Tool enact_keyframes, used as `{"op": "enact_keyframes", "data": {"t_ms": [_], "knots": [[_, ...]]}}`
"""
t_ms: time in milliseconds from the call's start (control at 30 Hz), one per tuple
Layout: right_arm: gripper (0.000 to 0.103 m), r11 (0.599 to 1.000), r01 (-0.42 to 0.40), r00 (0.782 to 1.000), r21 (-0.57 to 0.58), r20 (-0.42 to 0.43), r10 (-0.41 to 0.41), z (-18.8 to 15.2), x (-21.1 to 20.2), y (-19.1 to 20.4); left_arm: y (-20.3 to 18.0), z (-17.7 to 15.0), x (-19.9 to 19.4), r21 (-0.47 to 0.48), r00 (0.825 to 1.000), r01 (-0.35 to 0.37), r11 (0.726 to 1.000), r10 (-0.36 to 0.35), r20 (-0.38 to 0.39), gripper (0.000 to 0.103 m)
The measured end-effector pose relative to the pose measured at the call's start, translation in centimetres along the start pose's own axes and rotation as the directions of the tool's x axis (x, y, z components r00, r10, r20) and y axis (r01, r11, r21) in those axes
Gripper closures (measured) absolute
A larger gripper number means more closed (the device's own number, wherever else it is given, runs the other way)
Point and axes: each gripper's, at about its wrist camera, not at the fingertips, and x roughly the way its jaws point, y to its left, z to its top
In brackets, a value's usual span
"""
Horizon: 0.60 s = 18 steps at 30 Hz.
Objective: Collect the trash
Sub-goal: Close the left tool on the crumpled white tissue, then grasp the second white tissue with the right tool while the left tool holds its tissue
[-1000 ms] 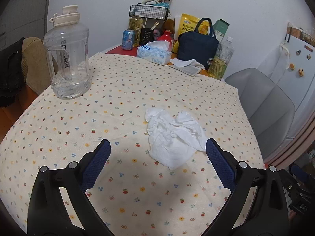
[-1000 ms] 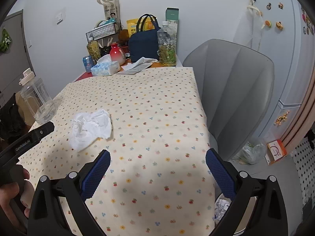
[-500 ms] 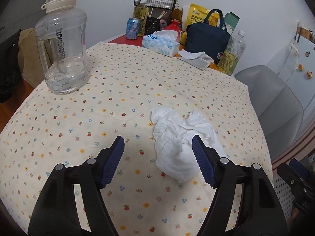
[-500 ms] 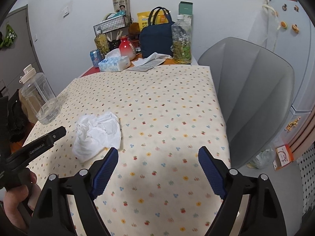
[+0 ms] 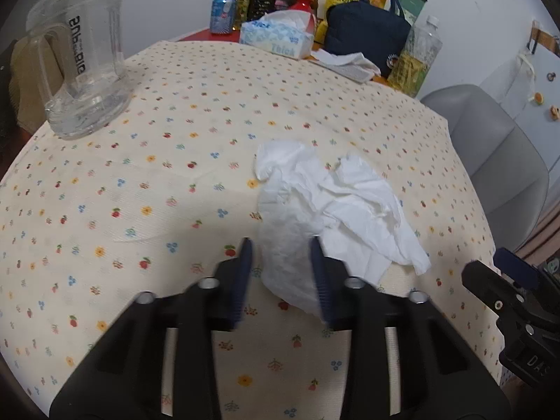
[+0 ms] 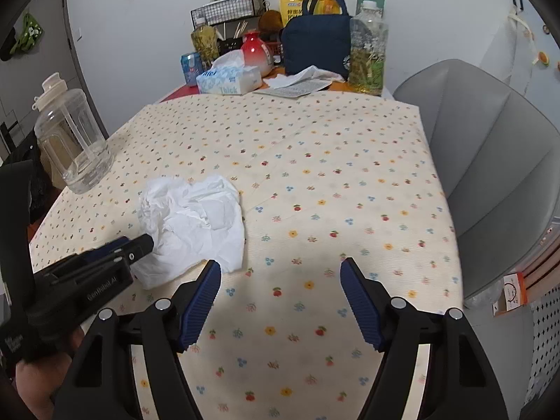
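Tissue [image 5: 329,206] on table [image 5: 175,161], right of jug [image 5: 84,59]

We tilt both down: left hand-held gripper [image 5: 280,269] jaws closing around tissue [image 5: 336,210]; right hand-held gripper [image 6: 280,290] jaws closing, nothing between.

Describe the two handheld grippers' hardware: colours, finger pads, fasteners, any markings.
Both match. The left gripper and right gripper have black plastic bodies with forked linkage arms, silver round pivot pins, and flat fingers faced with ribbed dark-blue pads. In the right wrist view, the left gripper's side carries white lettering, roughly "GenRobot.AI". No cables or sleeves visible.
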Motion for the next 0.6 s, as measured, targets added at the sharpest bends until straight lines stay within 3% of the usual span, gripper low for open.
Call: {"op": "enact_keyframes", "data": {"t_ms": [67, 267, 467, 600], "knots": [[0.035, 1.000, -0.004, 1.000, -0.001, -0.009, 0.004, 0.1, 0.6, 0.3, 0.2, -0.1, 0.1, -0.004, 1.000, -0.025, 1.000, 0.025, 0.008, 0.099], [0.036, 1.000, -0.011, 1.000, -0.020, -0.028, 0.010, 0.3, 2.0, 1.2, 1.5, 0.4, -1.4, -0.055, 0.997, -0.028, 0.998, 0.032, 0.065, 0.100], [0.040, 0.998, -0.029, 0.998, -0.048, -0.050, 0.026, 0.3, 3.5, 3.0, 2.8, 0.6, -1.2, -0.085, 0.998, -0.021, 0.996, 0.026, 0.060, 0.100], [0.051, 0.997, -0.051, 0.996, -0.065, -0.073, 0.046, -0.1, 4.2, 4.1, 2.9, 0.3, -0.8, -0.083, 0.999, -0.013, 0.996, 0.017, 0.047, 0.100]]}}
